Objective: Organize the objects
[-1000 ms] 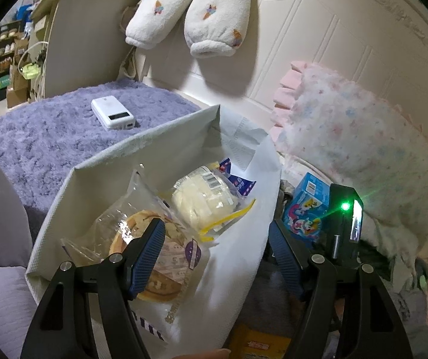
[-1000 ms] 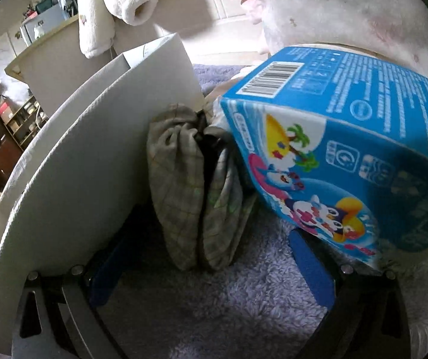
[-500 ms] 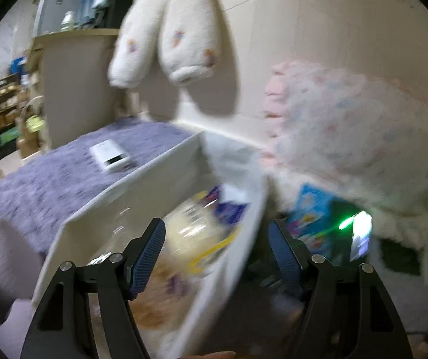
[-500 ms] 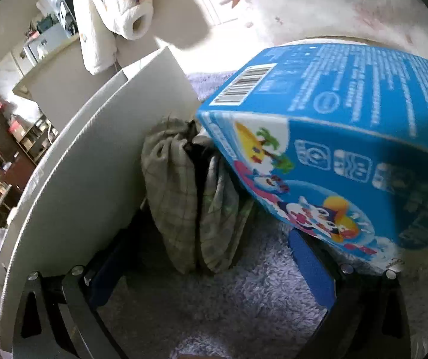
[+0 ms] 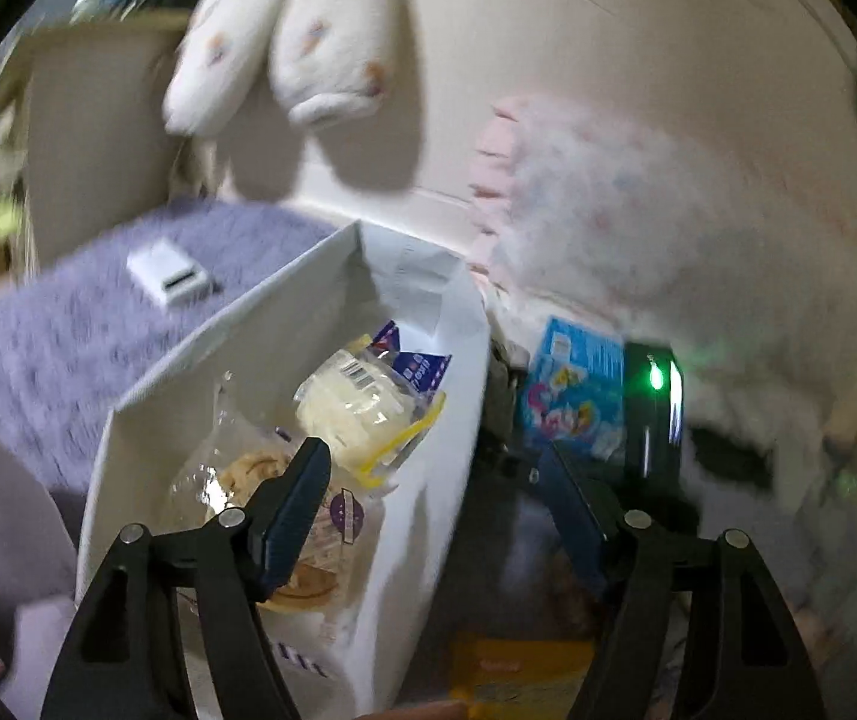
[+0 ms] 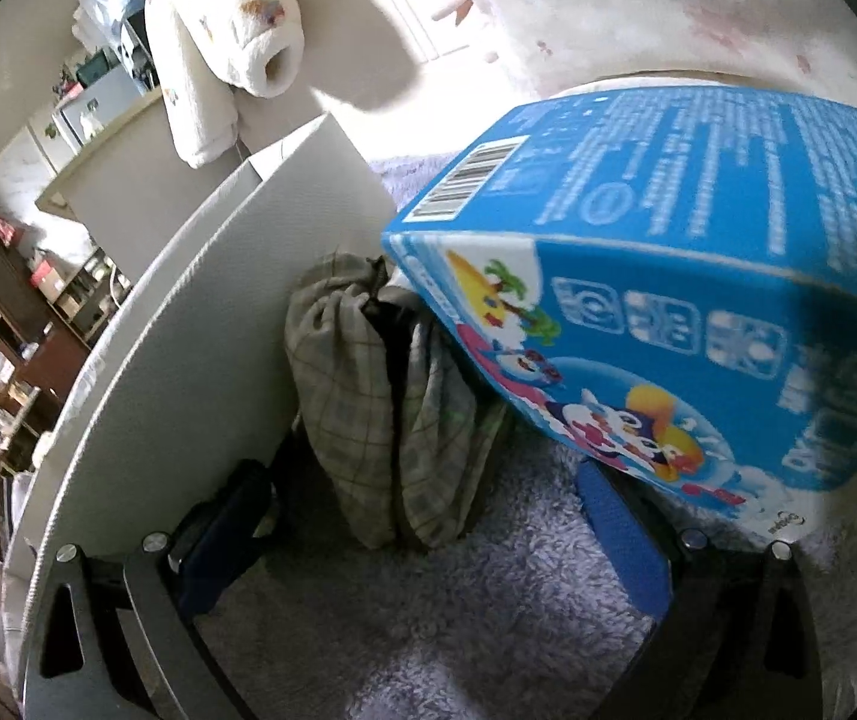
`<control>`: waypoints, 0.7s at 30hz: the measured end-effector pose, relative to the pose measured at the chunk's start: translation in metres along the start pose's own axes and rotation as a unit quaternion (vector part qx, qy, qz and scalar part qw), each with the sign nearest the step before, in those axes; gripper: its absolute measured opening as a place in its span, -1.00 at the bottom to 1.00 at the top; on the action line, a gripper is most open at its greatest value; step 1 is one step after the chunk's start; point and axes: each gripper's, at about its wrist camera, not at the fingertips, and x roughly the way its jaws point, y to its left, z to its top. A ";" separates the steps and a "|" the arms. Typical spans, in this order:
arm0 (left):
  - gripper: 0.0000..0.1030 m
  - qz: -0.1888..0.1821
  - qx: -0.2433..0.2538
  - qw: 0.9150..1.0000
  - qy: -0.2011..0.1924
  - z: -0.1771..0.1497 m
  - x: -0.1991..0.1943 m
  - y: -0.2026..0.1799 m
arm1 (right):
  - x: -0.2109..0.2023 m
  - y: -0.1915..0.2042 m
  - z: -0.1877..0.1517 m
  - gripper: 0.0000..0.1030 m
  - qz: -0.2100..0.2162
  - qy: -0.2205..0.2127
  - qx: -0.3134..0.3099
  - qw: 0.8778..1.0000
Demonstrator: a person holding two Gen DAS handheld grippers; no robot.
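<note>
A white fabric bin (image 5: 236, 324) holds a clear bag of round pastry (image 5: 236, 468) and a pale bread packet (image 5: 356, 414). My left gripper (image 5: 434, 480) is open above the bin's right wall, with one finger over the pastry bag and the other outside the bin. A blue cartoon box (image 5: 572, 396) stands right of the bin, beside the right gripper's body with its green light. In the right wrist view the blue box (image 6: 668, 312) leans over the right finger of my open right gripper (image 6: 425, 528). A plaid cloth pouch (image 6: 368, 396) lies ahead between the bin wall (image 6: 188, 360) and the box.
Everything rests on a purple fuzzy blanket (image 5: 38, 348). A white power bank (image 5: 170, 273) lies on it left of the bin. A cream headboard, a hanging plush (image 5: 284, 42) and a pink frilled pillow (image 5: 638, 228) stand behind. A yellow packet (image 5: 518, 678) lies near the bottom edge.
The left gripper has risen and tipped, so the bin sits lower in its view and the picture is blurred. In the right wrist view the blue box has tilted and shifted leftward.
</note>
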 end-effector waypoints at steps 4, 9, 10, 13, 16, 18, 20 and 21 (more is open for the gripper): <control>0.37 0.050 0.010 0.998 -0.028 -0.013 -0.004 0.010 | 0.000 0.002 -0.001 1.00 0.002 0.000 0.001 1.000; 0.37 0.054 0.040 0.998 -0.005 -0.028 -0.002 0.015 | 0.000 0.007 -0.003 1.00 -0.005 0.005 -0.003 1.000; 0.37 0.054 0.048 0.997 -0.003 -0.030 -0.003 0.014 | 0.001 0.008 -0.003 1.00 -0.007 0.007 -0.005 1.000; 0.37 0.057 0.069 0.996 -0.010 -0.038 -0.007 0.009 | 0.004 0.011 0.000 1.00 -0.011 0.011 -0.009 1.000; 0.37 0.059 0.083 0.995 -0.013 -0.042 -0.006 0.004 | 0.005 0.011 0.000 1.00 -0.010 0.011 -0.010 1.000; 0.37 0.068 0.088 0.994 -0.018 -0.045 -0.004 0.003 | 0.002 0.008 -0.002 1.00 -0.006 0.009 -0.007 1.000; 0.38 0.070 0.083 0.994 -0.021 -0.045 -0.003 0.004 | 0.002 0.006 -0.002 1.00 -0.002 0.008 -0.004 1.000; 0.38 0.069 0.078 0.994 -0.022 -0.045 -0.003 0.006 | 0.001 0.005 -0.002 1.00 -0.002 0.008 -0.004 1.000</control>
